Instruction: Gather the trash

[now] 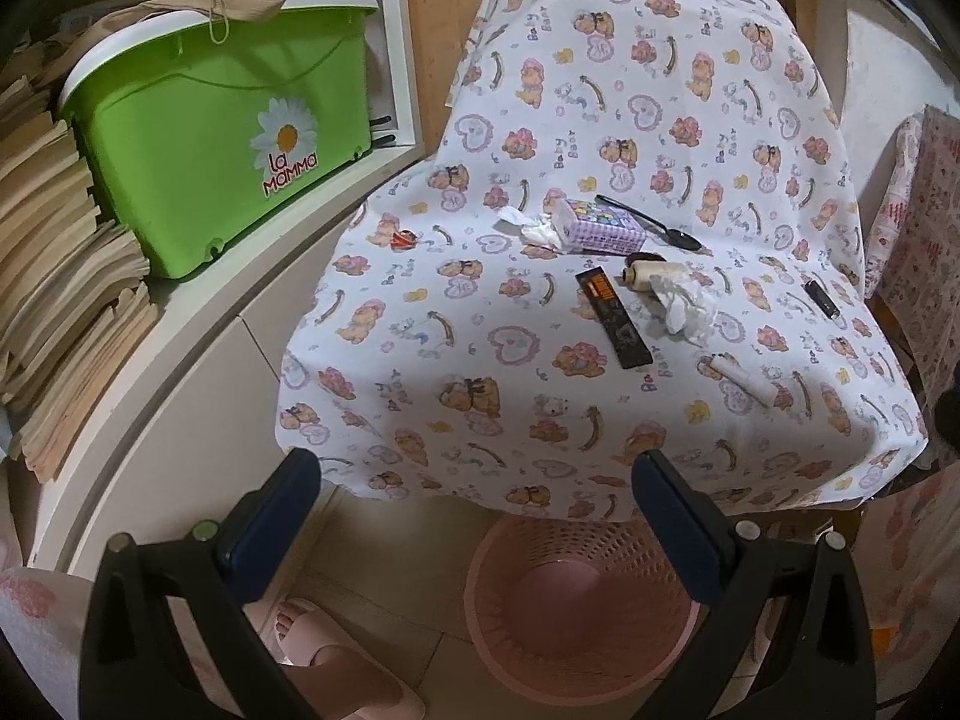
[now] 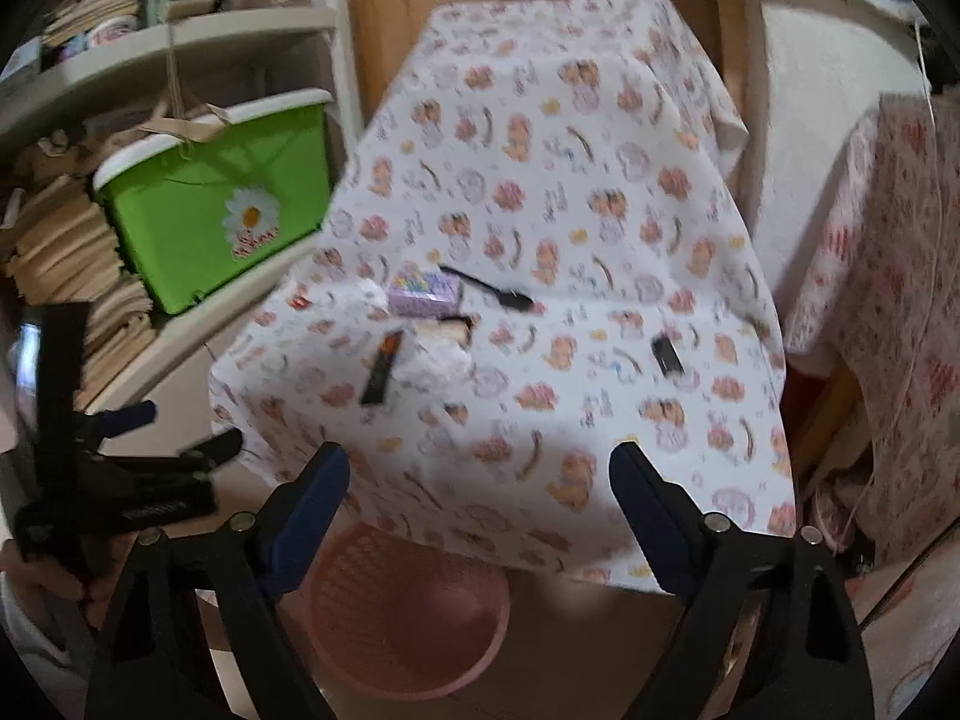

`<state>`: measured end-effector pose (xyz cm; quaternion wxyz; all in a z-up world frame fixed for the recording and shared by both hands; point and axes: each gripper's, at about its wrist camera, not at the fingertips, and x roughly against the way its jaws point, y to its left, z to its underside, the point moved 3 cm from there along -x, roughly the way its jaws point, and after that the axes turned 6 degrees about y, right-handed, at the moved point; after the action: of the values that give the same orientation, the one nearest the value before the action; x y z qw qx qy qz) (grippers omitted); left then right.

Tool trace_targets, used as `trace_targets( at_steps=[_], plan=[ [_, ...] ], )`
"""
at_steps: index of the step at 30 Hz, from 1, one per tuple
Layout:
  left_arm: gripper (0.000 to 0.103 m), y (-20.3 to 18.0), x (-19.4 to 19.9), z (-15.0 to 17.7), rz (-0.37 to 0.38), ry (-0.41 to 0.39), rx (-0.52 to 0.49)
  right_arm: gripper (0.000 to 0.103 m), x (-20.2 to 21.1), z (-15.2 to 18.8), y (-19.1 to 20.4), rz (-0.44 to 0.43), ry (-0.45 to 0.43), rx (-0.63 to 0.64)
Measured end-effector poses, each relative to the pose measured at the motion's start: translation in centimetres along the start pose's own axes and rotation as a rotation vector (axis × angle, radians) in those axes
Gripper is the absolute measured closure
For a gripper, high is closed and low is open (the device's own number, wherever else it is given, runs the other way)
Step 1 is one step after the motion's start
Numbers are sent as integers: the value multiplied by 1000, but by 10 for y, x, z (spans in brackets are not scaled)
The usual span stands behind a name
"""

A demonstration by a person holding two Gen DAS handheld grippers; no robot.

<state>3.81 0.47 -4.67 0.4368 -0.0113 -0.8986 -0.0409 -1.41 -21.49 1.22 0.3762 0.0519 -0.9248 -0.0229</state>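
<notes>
Hovering both released, empty tools short of the worktop [image 1: 600, 90], I judge the crumpled tissue [image 1: 684, 303] beside the dark wrapper [image 1: 613, 319] the nearest trash. I'd bring the right hand-held gripper [image 2: 480, 483] over it, pinch the bulk, then drop it into the pink basket [image 1: 498, 564] below; the left hand-held gripper [image 1: 477, 480] waits.

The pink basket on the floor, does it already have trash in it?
No: in the left wrist view the pink basket shows a bare bottom, with nothing lying inside.
</notes>
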Motion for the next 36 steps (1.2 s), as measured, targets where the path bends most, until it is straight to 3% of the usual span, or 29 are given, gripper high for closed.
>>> trace_targets(
  at_steps=[3,5,7,15,19,26,32,36],
  plan=[
    [0,-1,-2,0,5,4,5,19,2,-2,5,-22,0,12],
    [0,-2,-2,-1,4,-1,4,25,-1,-2,4,-12,7,2],
    [0,-1,-3,-2,-4,-2,7,40,-7,0,0,2,27,-19],
    [0,1,-8,-5,-23,10,31,64,-25,15,-18,44,86,-69],
    [0,-2,-11,-6,-86,-15,14,64,-35,21,-12,91,118,-30],
    [0,-3,-7,-6,-125,-58,-8,64,-41,22,-12,-5,153,-56],
    [0,2,-7,-6,-54,-5,19,63,-32,21,-11,11,110,-42],
    [0,-2,-7,-3,-51,17,-8,51,-28,20,-10,4,114,-42]
  ],
)
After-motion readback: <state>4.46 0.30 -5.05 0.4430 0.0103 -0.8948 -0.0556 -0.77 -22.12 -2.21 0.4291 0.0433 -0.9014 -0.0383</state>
